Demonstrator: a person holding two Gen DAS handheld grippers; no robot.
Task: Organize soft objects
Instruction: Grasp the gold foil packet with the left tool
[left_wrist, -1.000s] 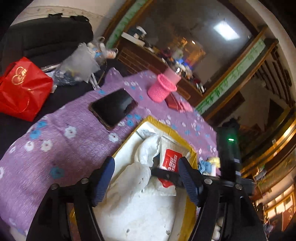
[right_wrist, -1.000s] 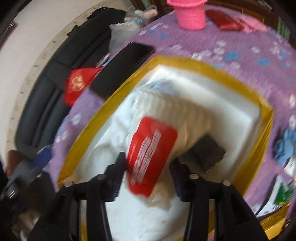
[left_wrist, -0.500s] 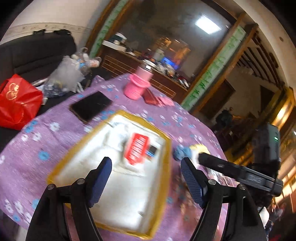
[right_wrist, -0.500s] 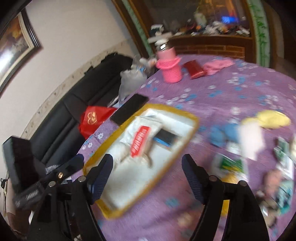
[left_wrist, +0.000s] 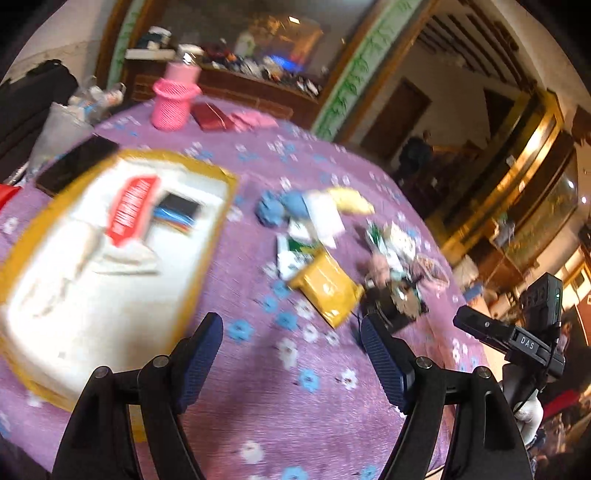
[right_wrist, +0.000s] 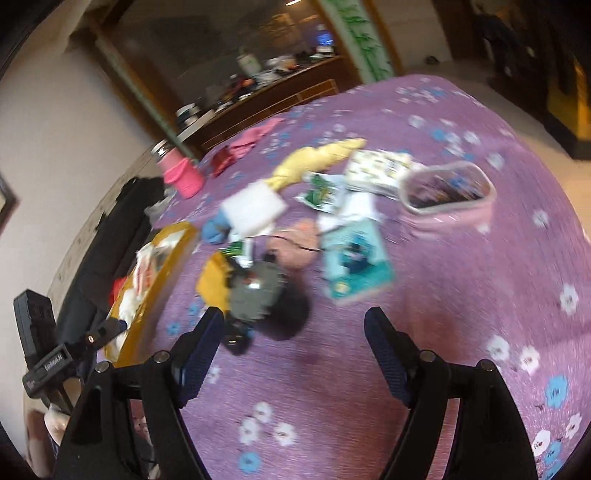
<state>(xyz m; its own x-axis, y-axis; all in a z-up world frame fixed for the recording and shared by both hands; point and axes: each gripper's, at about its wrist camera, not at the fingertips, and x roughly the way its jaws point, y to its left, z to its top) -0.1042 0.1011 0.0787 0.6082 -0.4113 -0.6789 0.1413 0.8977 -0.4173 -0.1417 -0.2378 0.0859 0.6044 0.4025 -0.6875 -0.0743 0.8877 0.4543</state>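
Right now I have both claws spread wide and holding nothing: the left claw (left_wrist: 291, 354) and the right claw (right_wrist: 295, 349) each hang above bare purple flowered cloth on the table (left_wrist: 295, 406).

The soft things lie in two groups. At my left, a yellow-rimmed tray (left_wrist: 225, 206) holds white cloths (left_wrist: 85, 280), a white pack with a red label (left_wrist: 129, 206) and a small dark packet (left_wrist: 177, 210). To its right is a loose heap: a blue cloth (right_wrist: 216, 227), a white sponge (right_wrist: 255, 208), a yellow cloth (right_wrist: 317, 157), a yellow pouch (left_wrist: 327, 288), a peach-coloured cloth (right_wrist: 295, 243), a teal packet (right_wrist: 354, 262) and a grey-and-black bundle (right_wrist: 258, 291) just ahead of the right claw's left finger.

A pink bin (right_wrist: 448, 199) stands at the heap's right edge. At the far side are a pink cup (left_wrist: 173, 101), a red wallet (left_wrist: 210, 116) and a pink cloth (left_wrist: 255, 120); a phone (left_wrist: 75, 164) lies touching the tray's far-left corner.

Both views are smeared by motion, so labels are unreadable, and I cannot say what the bin holds. The tray's near-left corner is cut off.
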